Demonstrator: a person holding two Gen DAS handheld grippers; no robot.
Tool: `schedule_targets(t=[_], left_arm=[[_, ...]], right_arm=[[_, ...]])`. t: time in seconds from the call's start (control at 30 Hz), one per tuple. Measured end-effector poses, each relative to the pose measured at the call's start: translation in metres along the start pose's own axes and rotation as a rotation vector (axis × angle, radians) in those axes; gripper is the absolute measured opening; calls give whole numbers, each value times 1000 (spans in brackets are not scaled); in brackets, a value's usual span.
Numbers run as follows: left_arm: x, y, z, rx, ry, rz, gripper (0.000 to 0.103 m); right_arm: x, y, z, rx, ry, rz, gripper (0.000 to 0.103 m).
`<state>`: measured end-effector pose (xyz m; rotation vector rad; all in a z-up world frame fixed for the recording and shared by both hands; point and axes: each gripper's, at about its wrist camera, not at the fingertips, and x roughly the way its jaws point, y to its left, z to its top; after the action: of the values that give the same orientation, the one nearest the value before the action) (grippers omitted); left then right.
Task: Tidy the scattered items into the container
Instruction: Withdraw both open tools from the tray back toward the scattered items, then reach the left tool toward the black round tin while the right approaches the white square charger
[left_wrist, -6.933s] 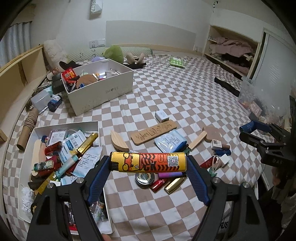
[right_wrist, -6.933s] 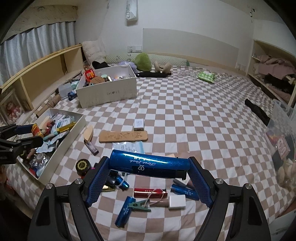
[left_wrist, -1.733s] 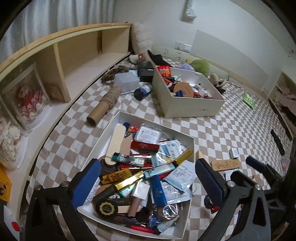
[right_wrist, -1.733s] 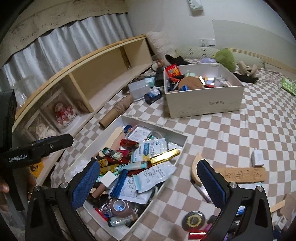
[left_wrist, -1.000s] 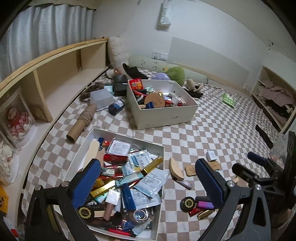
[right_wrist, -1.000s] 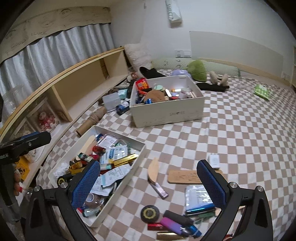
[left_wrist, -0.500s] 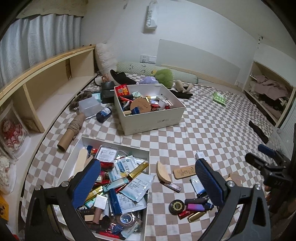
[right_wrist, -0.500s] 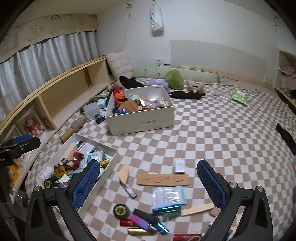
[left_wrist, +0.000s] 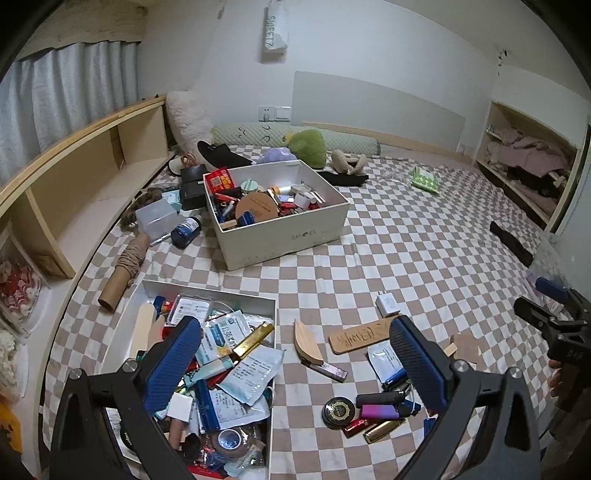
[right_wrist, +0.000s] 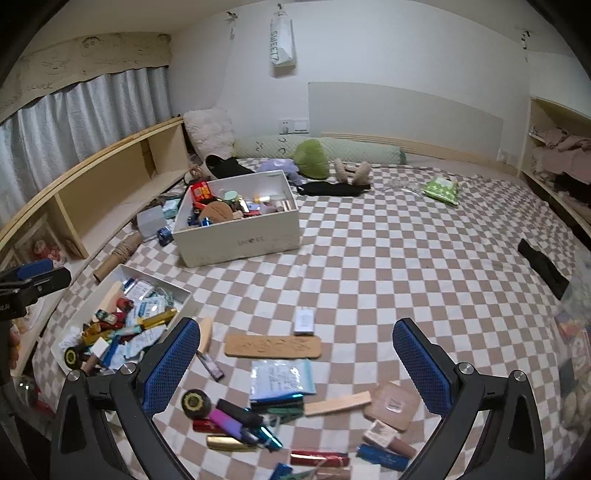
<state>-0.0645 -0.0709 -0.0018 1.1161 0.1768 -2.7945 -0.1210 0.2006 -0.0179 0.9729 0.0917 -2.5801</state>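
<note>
Both the left tongs (left_wrist: 295, 354) and right tongs (right_wrist: 295, 354) are spread wide and carry nothing. The shallow white tray (left_wrist: 207, 293) on the checkered bed (left_wrist: 406, 251) is crammed already, yet a scattered pile (right_wrist: 266, 410) beside it remains to collect.

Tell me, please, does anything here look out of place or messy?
Yes. Many small items still lie loose on the checkered bedspread, outside the shallow white tray: a wooden plaque, a white charger, a black round tin and several tubes. The tray itself is overfilled. Both grippers, left and right, are open and empty.
</note>
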Motion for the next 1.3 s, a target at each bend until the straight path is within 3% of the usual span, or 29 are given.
schedule_targets(t=[0.47,0.73,0.97,1.3], left_arm=[[22,-44,-6,70,43,-35,103],[35,-65,-14,120,60,-20,103],[60,-80,-33,154,157,-39,103],[79,-102,-54,234,215,-40,103]], right_arm=[[-4,-38,-24,27,23,-37,103],[4,-60,-43,60,60,-52,103],[15,-74,-59,78,107,-58,103],[33,-85,-85,99,165,-74,103]])
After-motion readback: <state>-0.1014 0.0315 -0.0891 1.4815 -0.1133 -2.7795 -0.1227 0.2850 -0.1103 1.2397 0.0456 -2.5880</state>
